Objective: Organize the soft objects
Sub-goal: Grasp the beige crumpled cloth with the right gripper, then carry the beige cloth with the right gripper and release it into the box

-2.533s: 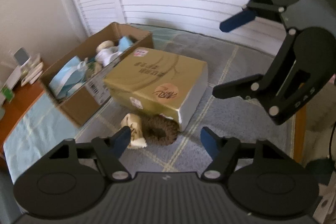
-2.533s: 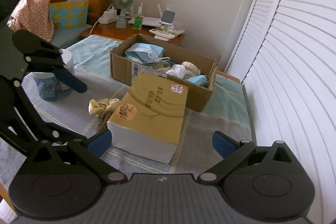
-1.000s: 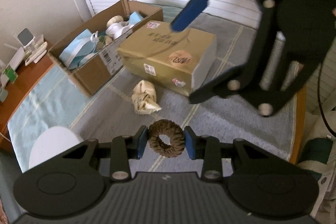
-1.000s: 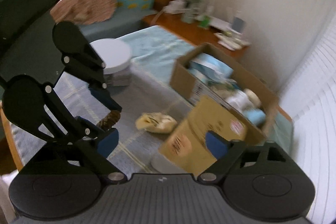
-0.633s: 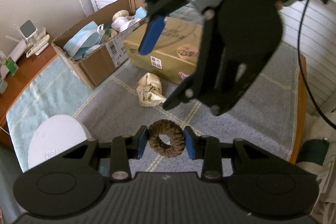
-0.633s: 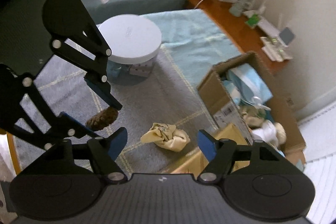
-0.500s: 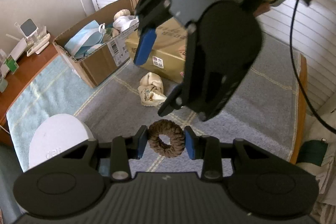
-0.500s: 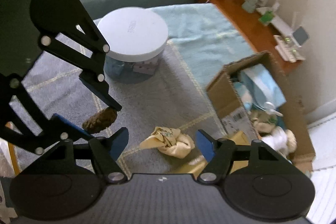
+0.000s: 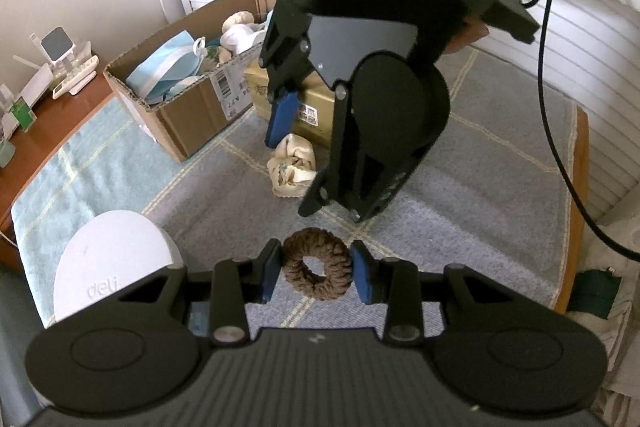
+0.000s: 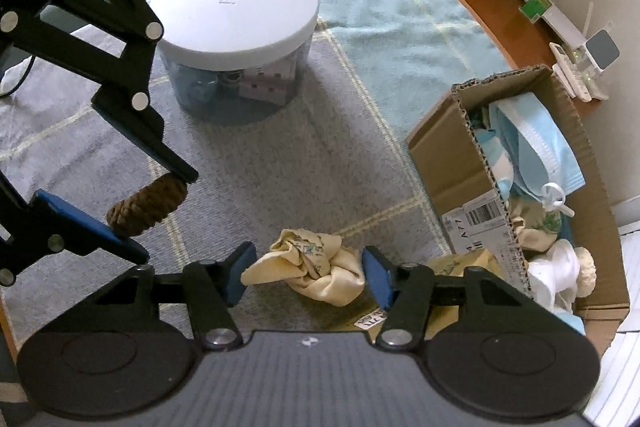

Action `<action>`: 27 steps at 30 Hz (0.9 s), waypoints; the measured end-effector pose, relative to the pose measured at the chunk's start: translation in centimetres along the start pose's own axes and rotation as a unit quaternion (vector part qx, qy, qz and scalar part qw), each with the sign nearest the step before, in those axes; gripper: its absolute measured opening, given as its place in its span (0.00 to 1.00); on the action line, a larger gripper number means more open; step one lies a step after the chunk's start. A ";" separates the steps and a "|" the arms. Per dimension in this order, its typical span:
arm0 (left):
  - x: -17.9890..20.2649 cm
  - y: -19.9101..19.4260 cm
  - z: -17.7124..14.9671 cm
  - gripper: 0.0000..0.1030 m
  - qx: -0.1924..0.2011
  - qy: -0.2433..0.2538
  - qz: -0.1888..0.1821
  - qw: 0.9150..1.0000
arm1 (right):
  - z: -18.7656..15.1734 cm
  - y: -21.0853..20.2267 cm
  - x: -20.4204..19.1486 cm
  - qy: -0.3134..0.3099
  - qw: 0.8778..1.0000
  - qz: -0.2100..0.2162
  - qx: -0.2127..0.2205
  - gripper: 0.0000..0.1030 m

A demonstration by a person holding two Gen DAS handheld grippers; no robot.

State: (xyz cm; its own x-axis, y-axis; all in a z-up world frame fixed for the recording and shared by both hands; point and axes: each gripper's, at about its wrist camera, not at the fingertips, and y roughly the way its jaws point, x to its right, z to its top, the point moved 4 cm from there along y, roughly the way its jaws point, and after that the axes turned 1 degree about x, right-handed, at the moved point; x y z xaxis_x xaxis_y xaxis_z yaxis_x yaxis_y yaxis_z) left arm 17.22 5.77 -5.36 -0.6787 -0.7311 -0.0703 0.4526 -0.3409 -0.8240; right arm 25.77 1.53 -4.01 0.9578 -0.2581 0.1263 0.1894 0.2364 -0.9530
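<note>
The left tool holds the brown hair tie pinched between its pads, lifted above the grey blanket. The right tool has come down over the crumpled cream cloth and its jaws have just been closing, so the cloth now sits between the pads, not yet clearly squeezed. I judge a grasp is near, and the cardboard box of soft things waits at 3 o'clock in the right view.
</note>
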 end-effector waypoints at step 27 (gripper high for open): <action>0.2 -2.4 0.4 0.35 0.008 -0.027 0.019 0.999 | 0.9 -5.8 -0.5 0.028 0.995 -0.014 0.093 0.38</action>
State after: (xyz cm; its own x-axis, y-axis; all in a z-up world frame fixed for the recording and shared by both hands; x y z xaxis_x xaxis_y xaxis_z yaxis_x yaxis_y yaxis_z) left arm 16.27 6.24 -3.21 -0.6291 -0.7741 -0.0710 0.4873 -0.3216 -0.8119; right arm 24.44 1.17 1.69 0.9391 -0.3172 0.1322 0.2579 0.3961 -0.8813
